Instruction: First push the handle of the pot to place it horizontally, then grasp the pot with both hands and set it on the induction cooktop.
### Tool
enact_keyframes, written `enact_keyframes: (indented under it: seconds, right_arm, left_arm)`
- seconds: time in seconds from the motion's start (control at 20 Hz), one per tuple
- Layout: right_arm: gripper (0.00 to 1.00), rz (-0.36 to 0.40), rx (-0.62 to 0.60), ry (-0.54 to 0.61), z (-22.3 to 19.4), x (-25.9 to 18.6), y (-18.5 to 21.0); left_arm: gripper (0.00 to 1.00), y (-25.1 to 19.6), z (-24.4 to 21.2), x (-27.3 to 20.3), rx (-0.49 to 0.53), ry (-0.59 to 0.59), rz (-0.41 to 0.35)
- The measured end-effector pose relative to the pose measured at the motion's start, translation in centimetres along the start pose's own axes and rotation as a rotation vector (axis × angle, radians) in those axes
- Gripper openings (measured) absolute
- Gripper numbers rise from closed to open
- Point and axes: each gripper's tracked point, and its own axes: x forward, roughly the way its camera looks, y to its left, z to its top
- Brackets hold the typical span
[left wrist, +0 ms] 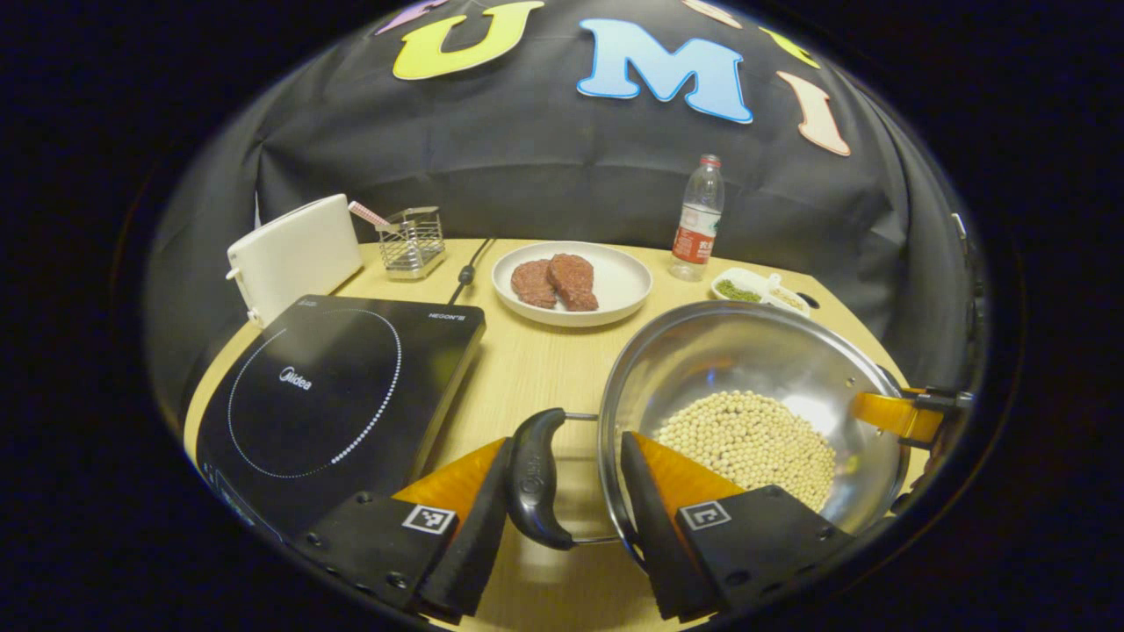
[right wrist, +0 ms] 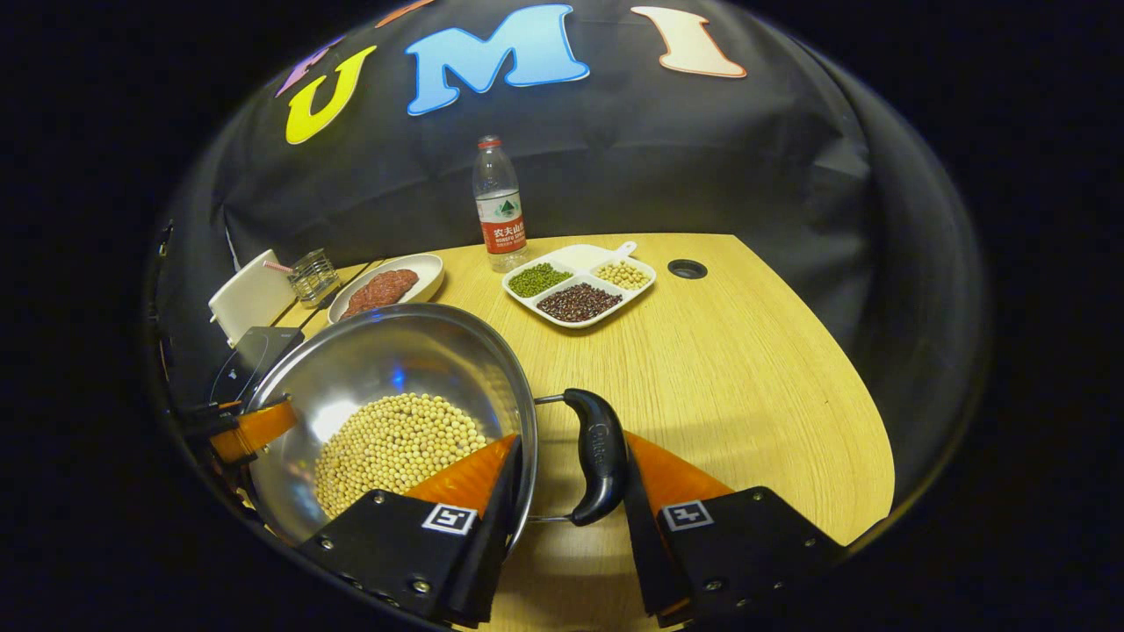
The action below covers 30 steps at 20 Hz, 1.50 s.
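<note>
Left gripper view: the left gripper (left wrist: 566,487) straddles the steel pot's (left wrist: 729,351) left handle (left wrist: 533,478), fingers parted, one inside the rim; the induction cooktop (left wrist: 334,395) lies just left on the desk (left wrist: 536,360).

Right gripper view: the right gripper (right wrist: 571,478) brackets the right handle (right wrist: 599,455) likewise. Bean-laden, slick steel; the handles look the safest hold.

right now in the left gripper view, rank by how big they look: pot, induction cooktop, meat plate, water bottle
1-2. pot and induction cooktop: alike, both near the camera, so unsure
3. meat plate
4. water bottle
</note>
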Motion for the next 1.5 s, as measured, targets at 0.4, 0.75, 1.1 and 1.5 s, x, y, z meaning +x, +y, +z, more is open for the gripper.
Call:
enact_keyframes:
  seconds: [0.4, 0.75, 1.1, 1.5]
  right_arm:
    - [0.55, -0.027, -0.032, 0.014, 0.1, -0.5, 0.2]
    - [0.55, -0.050, -0.069, -0.012, 0.8, -2.9, 1.1]
    - [0.55, -0.073, -0.032, 0.013, -0.8, -2.8, 0.7]
    - [0.55, -0.080, -0.038, 0.037, -1.2, -2.6, 0.7]
  left_arm:
    - [0.72, 0.1, 0.6, -0.3, 0.015, -0.011, 0.031]
    - [0.65, 1.2, 0.9, -1.9, -0.010, -0.033, 0.009]
    - [0.71, 1.0, 0.1, -1.3, -0.001, -0.040, -0.035]
    - [0.67, 0.7, -0.7, -1.0, -0.039, -0.008, -0.053]
